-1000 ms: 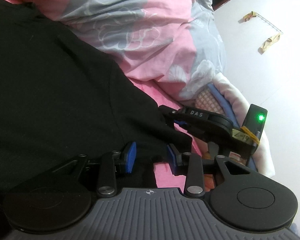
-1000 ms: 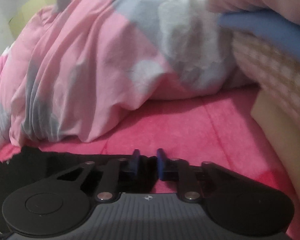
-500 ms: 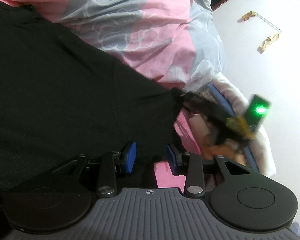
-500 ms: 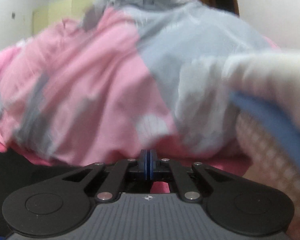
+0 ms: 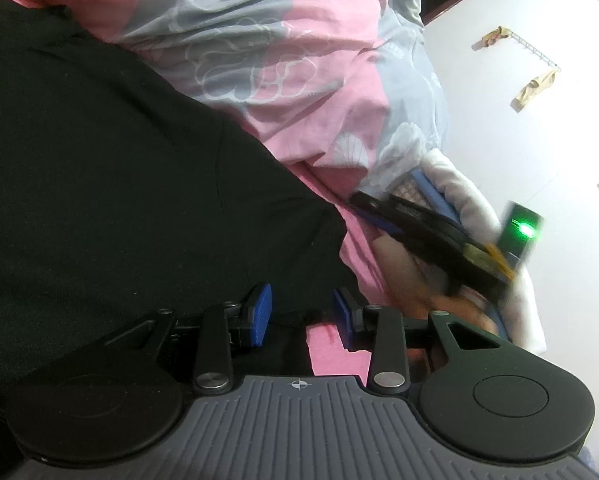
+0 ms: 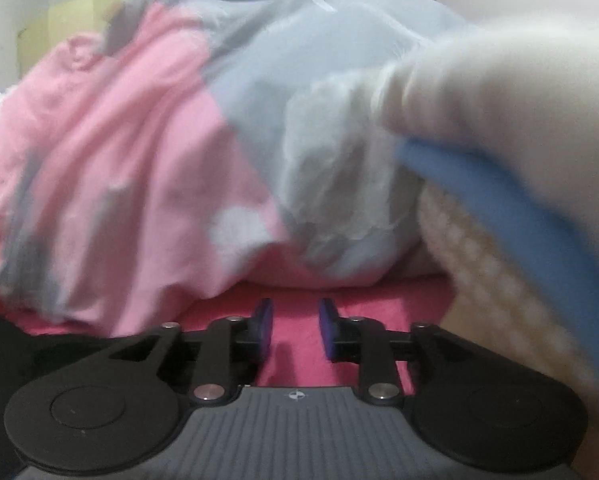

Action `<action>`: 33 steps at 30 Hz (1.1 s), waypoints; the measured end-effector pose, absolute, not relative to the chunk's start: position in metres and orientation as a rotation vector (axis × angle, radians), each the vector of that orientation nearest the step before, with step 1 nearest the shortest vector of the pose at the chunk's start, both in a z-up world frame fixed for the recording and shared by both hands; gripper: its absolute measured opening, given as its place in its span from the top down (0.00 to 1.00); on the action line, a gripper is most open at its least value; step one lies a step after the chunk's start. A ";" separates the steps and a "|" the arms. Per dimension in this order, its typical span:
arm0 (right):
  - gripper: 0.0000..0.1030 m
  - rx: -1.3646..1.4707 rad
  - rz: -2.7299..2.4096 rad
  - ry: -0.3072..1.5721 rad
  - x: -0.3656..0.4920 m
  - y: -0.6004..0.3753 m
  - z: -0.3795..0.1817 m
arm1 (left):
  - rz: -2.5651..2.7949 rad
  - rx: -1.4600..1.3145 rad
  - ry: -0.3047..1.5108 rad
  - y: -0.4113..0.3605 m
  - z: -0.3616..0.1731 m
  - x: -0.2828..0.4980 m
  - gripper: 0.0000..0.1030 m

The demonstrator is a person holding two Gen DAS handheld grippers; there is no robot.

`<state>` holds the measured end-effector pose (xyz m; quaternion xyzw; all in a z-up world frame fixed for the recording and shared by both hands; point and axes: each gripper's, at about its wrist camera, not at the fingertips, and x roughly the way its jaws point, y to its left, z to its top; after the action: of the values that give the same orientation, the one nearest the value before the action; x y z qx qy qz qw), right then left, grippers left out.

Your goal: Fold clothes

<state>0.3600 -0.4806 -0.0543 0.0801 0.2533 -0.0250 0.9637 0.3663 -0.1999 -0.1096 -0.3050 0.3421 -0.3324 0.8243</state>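
Two tongs are open and hold nothing. The left tongs (image 5: 301, 316) sit over the edge of the black garment (image 5: 119, 184), which lies flat on the pink bed sheet (image 5: 359, 236). The right tongs (image 6: 295, 330) hover over bare sheet, beside the cloth. They might pinch the sheet too, or drag a wrinkle into the cloth. The pink and grey quilt (image 5: 279, 52) just ahead could get in the way of a fold.

Black garment (image 5: 99, 184), plain. Sheet (image 6: 295, 344) under it hot pink. Quilt (image 5: 283, 64) pink and grey-blue patches with white outline flowers and shell prints. Pillow (image 6: 499, 292) cream checked weave, blue trim, white fluffy cover. Pads (image 5: 262, 314) on both grippers blue, bodies black and grey ribbed. Green light (image 5: 523, 232) on right gripper. Wall (image 5: 539, 128) white.
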 end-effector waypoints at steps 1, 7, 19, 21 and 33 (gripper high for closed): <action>0.70 0.185 -0.037 0.541 0.350 -0.481 -0.052 | -0.709 -0.659 0.728 -0.199 -0.110 0.367 0.66; 0.69 0.328 0.057 0.737 0.300 -0.482 -0.065 | -0.702 -0.773 0.712 -0.186 -0.111 0.369 0.65; 0.98 0.103 0.074 0.718 0.292 -0.446 -0.071 | -0.661 -0.912 0.671 -0.168 -0.114 0.375 0.63; 0.99 0.061 0.031 0.692 0.287 -0.447 -0.066 | -0.659 -0.915 0.671 -0.168 -0.114 0.375 0.63; 0.97 0.203 -0.061 0.630 0.215 -0.481 -0.012 | -0.693 -0.904 0.676 -0.167 -0.114 0.376 0.60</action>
<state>0.2149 -0.4811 -0.0118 0.0997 0.3092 -0.0302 0.9453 0.3758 -0.1666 -0.1143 -0.4197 0.3140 -0.3217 0.7885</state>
